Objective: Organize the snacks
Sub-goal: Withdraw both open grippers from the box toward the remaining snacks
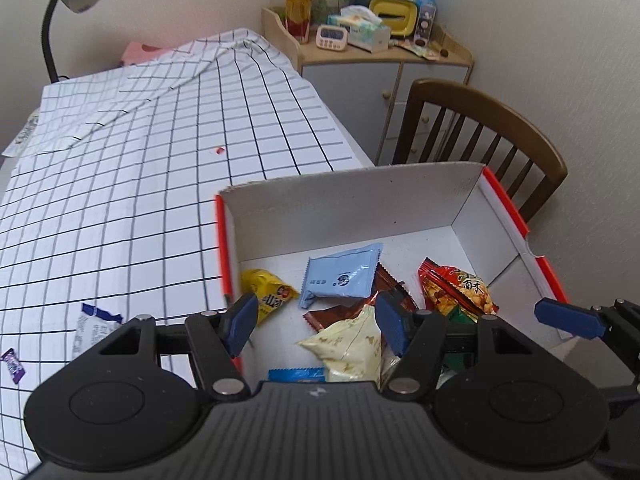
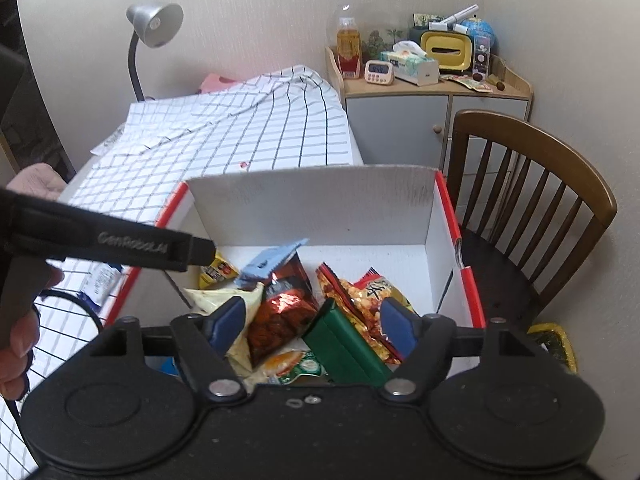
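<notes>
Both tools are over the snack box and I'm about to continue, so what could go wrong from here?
1. The box sits at the table edge by the chair; a nudge might tip it off.
2. Two packets remain on the tablecloth outside the box and may be missed.
3. The open right tool over the piled green packet could grab two snacks.

Soft, even indoor light fills both fisheye views; edges curve and darken at the corners, foil snack packets (image 2: pixel 280 316) glint, shadows stay faint.
</notes>
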